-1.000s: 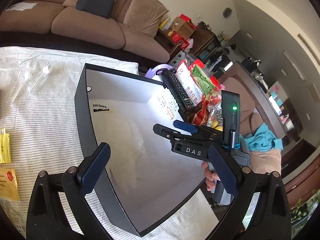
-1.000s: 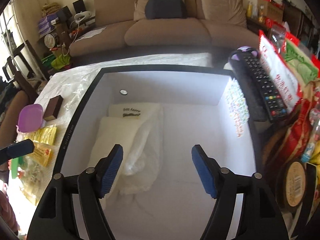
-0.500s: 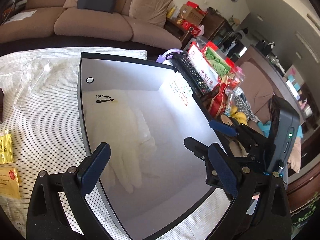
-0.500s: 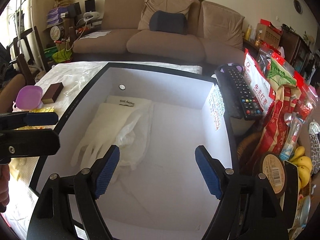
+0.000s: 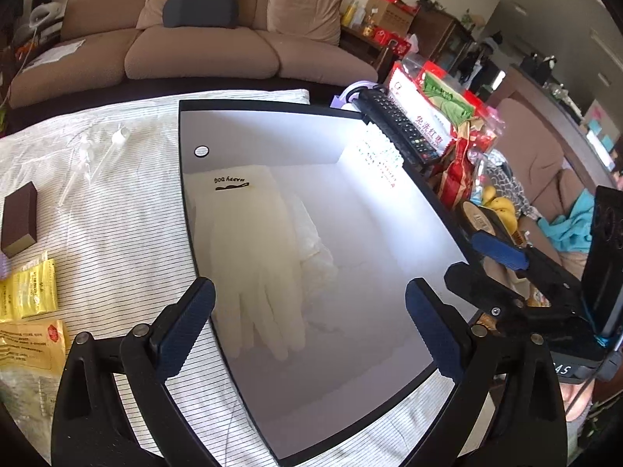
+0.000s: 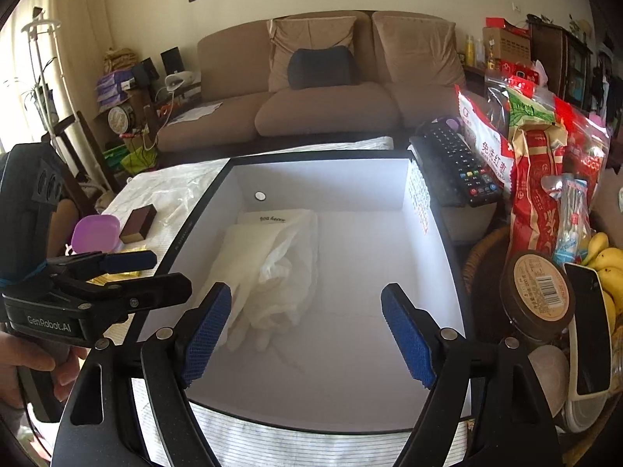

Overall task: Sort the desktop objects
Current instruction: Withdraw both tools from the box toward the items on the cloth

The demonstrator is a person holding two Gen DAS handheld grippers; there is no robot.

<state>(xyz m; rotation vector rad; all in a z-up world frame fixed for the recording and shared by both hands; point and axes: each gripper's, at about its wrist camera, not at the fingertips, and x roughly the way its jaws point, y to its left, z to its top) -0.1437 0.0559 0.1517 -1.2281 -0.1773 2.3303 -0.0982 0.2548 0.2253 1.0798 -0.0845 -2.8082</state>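
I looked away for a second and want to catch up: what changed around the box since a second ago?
Both grippers pulled back from the box: the right gripper rose and withdrew toward its near edge, and the left gripper swung away to the left. Both are open, holding nothing. The gloves lie in the box as before; the items on the cloth stayed put.

Hand-held grippers (image 5: 309,325) (both) farther back

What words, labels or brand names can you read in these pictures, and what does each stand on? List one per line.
"GenRobot.AI": on the left gripper body.
"免洗红枣": on the white and red snack bag.
"happy dog", seen upside down: on the glove cuff in the box.
Yellow sachets, jar label, print on the box wall: too small to read.
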